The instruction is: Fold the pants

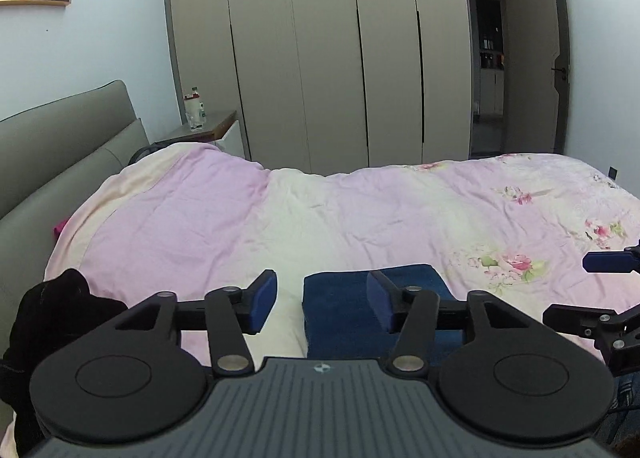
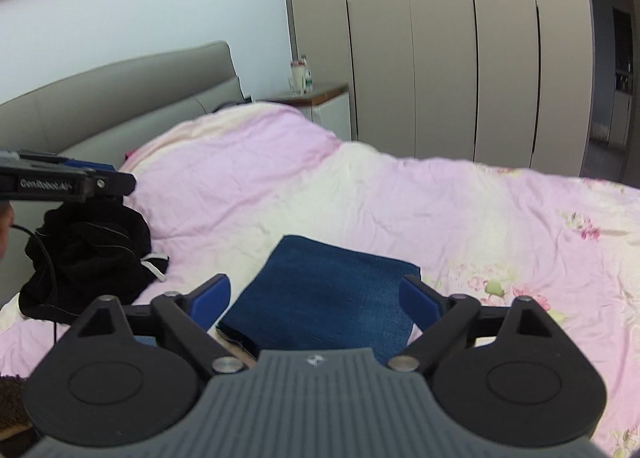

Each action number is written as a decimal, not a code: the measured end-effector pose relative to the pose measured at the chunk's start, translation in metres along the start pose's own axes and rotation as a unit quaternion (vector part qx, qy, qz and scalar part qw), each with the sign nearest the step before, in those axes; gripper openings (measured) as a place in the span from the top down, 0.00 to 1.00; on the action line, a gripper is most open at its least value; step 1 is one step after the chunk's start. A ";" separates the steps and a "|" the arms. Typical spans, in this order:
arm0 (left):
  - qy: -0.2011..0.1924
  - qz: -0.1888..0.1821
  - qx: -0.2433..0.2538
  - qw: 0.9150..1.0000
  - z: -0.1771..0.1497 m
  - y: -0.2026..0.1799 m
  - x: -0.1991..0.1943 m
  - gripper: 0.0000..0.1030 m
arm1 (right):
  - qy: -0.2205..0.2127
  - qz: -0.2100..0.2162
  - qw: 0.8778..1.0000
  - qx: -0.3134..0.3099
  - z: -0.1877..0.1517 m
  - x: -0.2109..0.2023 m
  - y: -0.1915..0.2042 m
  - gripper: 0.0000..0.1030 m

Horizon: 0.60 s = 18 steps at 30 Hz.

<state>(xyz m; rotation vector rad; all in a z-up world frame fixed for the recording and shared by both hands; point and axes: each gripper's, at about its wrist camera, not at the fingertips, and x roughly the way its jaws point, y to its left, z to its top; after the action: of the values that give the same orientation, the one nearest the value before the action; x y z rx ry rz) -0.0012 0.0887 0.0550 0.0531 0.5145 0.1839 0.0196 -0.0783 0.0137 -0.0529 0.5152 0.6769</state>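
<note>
And here are the pants (image 2: 324, 298), blue denim, lying on the pink floral duvet (image 2: 400, 197) as a compact, squared-off rectangle near the front edge of the bed, edges lined up and layers stacked flat. That looks like a finished fold to me. The left gripper (image 1: 322, 300) hangs above the bed with its jaws spread apart and nothing between the blue pads; from its own camera the folded denim sits below and a touch to the right, one pad overlapping it in the view, but I judge there is clear air between them. The right gripper (image 2: 316, 296) is released too, jaws splayed wide, and the bundle shows in the gap between its fingers, underneath them, not pinched. So both claws are let go and empty, and the pants rest on their own. Off to the left, a crumpled black garment (image 2: 92, 258) lies in a heap on the duvet, unfolded, well apart from the denim; whether it is part of this job I cannot say. Behind all this, the grey headboard (image 1: 60, 145), a bedside table with bottles (image 1: 196, 111), and the tall wardrobe doors (image 1: 320, 57). My read: the folding of the blue pair is essentially done, with perhaps only a tidy-up or putting it aside left.
</note>
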 end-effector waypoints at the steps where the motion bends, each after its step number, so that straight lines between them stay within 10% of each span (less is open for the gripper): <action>1: -0.003 -0.001 -0.011 1.000 -0.005 -0.005 -0.004 0.27 | -0.008 -0.006 1.000 -0.001 -0.004 -0.008 0.005 0.06; 7: -0.012 0.012 -0.016 1.000 -0.037 -0.036 -0.010 0.22 | -0.057 -0.123 0.990 -0.026 -0.039 -0.044 0.035 0.05; 18: 0.071 -0.013 -0.024 0.997 -0.087 -0.076 0.027 0.21 | -0.025 -0.177 0.983 0.029 -0.093 -0.037 0.016 0.05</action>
<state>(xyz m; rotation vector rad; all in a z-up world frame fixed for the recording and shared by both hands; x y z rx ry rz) -0.0091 0.0199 -0.0410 -0.0145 0.6516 0.1750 -0.0556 -0.1068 -0.0479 -0.0701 0.4615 0.3138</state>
